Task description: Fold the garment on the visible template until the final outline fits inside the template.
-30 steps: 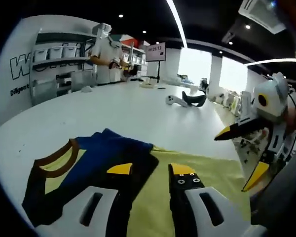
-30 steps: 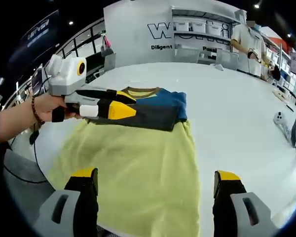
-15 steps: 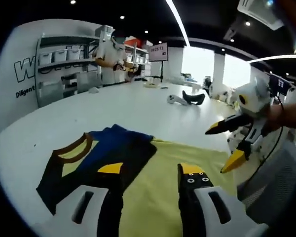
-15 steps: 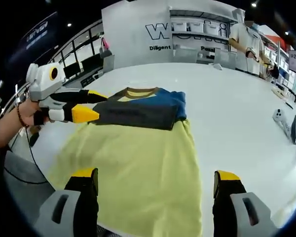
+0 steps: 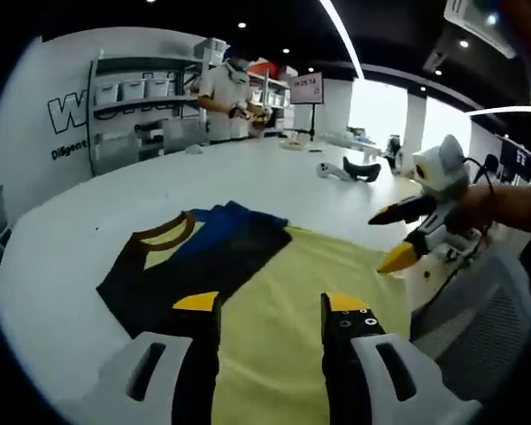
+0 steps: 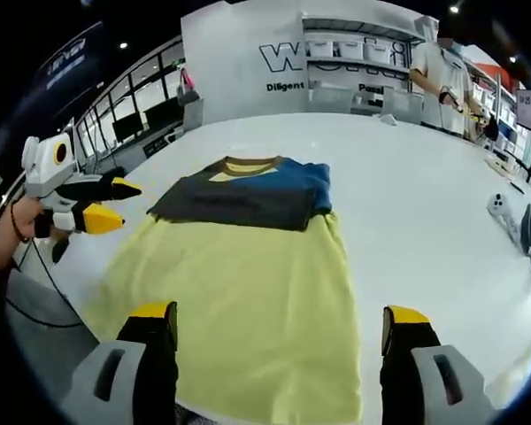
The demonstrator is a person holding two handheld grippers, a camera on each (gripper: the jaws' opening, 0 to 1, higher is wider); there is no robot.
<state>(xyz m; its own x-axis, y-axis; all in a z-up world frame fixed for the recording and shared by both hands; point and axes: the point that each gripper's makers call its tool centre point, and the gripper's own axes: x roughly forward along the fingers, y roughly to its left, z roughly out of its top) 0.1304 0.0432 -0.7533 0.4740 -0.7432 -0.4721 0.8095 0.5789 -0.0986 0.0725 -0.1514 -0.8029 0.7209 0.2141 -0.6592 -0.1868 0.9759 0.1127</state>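
- The garment (image 6: 248, 199) lies folded on the far end of a yellow template (image 6: 239, 310), which is spread flat on a white table (image 6: 407, 186).
- The garment is dark with a blue part on one side and a brown collar (image 5: 164, 232) over a yellow patch.
- In the right gripper view its blue edge goes a little past the template's right border, onto the table.
- The left gripper (image 5: 270, 310) hangs above the near part of the template; its jaws are apart and hold nothing.
- The right gripper (image 6: 279, 323) is also above the template's near edge, jaws wide apart and empty.
- In the right gripper view the left gripper shows at the left, beside the table edge, held in a hand (image 6: 4, 239), clear of the garment.
- A black and white device (image 5: 352, 168) lies further away on the table.
- A person (image 6: 444, 75) stands near shelves (image 5: 137, 111) at the back wall.
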